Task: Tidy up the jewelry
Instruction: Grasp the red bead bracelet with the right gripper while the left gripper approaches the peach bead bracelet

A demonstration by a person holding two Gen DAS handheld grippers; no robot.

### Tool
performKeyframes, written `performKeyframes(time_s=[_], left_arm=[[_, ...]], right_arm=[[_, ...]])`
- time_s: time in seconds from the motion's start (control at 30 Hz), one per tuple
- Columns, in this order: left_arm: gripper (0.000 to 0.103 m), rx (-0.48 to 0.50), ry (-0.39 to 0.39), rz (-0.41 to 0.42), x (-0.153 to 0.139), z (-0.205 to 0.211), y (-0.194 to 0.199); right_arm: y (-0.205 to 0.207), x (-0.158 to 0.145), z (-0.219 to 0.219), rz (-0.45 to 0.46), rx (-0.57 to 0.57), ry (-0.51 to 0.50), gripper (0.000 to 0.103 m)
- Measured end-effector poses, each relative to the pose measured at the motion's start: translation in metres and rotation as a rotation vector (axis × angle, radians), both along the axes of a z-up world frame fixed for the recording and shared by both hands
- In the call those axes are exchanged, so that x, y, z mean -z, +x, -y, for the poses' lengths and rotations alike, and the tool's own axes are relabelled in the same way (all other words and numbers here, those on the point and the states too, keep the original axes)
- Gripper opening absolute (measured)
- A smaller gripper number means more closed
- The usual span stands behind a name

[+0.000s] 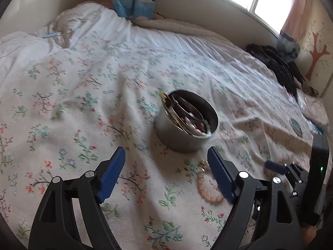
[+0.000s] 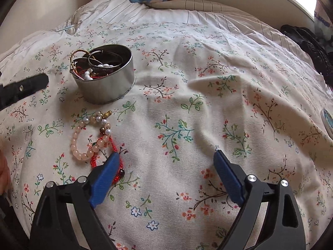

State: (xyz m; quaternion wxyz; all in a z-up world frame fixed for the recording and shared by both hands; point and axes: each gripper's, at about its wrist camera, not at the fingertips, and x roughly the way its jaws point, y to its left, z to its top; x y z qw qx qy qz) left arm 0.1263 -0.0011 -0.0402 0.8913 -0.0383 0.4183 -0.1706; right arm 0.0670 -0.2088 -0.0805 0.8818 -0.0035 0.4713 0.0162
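A round metal tin (image 1: pixel 187 123) (image 2: pixel 106 77) stands on the flowered bedspread, holding bangles, white beads and red cord. A pale pink bead bracelet (image 2: pixel 83 145) (image 1: pixel 206 189) lies in front of the tin, and a red cord bracelet (image 2: pixel 113 152) lies against it. My left gripper (image 1: pixel 166 154) is open above the sheet, nothing between its blue pads; the pink bracelet lies just by its right finger (image 1: pixel 220 175). My right gripper (image 2: pixel 166 158) is open too and holds nothing. Its left finger (image 2: pixel 106 177) covers part of the red cord bracelet.
The bedspread (image 2: pixel 187 104) is rumpled into folds. A round lid (image 2: pixel 327 123) (image 1: pixel 296 125) lies at the right. A dark garment (image 1: pixel 276 64) sits at the far right by the window. The other gripper (image 1: pixel 291 170) (image 2: pixel 22 87) shows at each view's edge.
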Motion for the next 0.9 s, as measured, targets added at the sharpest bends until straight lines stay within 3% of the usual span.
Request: performKeyframes(time_s=[0.17, 0.3, 0.37, 0.43, 0.5, 0.6, 0.7, 0.9], left_arm=[[0.077, 0.139, 0.113, -0.036, 0.022, 0.039, -0.004], [0.077, 0.155, 0.165, -0.065, 0.034, 0.049, -0.002], [0.074, 0.166, 0.26, -0.077, 0.043, 0.057, -0.002], [0.069, 0.166, 0.366, -0.04, 0.044, 0.062, -0.008], [0.065, 0.14, 0.416, -0.026, 0.041, 0.06, -0.013], [0.059, 0.09, 0.436, -0.032, 0.036, 0.049, -0.024], [0.057, 0.078, 0.385, -0.032, 0.024, 0.039, -0.028], [0.058, 0.163, 0.354, 0.03, 0.025, 0.058, -0.028]], right_arm=[[-0.001, -0.001, -0.003, 0.011, -0.022, 0.013, 0.087], [-0.003, 0.0, -0.013, 0.01, -0.075, 0.009, 0.087], [-0.001, 0.006, -0.015, -0.03, -0.058, -0.032, 0.087], [-0.002, 0.005, -0.008, -0.033, -0.015, -0.045, 0.088], [-0.009, 0.004, -0.001, -0.032, 0.022, -0.06, 0.088], [-0.023, 0.0, 0.005, -0.022, 0.042, -0.087, 0.088], [-0.031, -0.012, 0.006, 0.038, 0.024, -0.06, 0.088], [-0.022, -0.008, -0.01, 0.031, -0.089, -0.013, 0.088]])
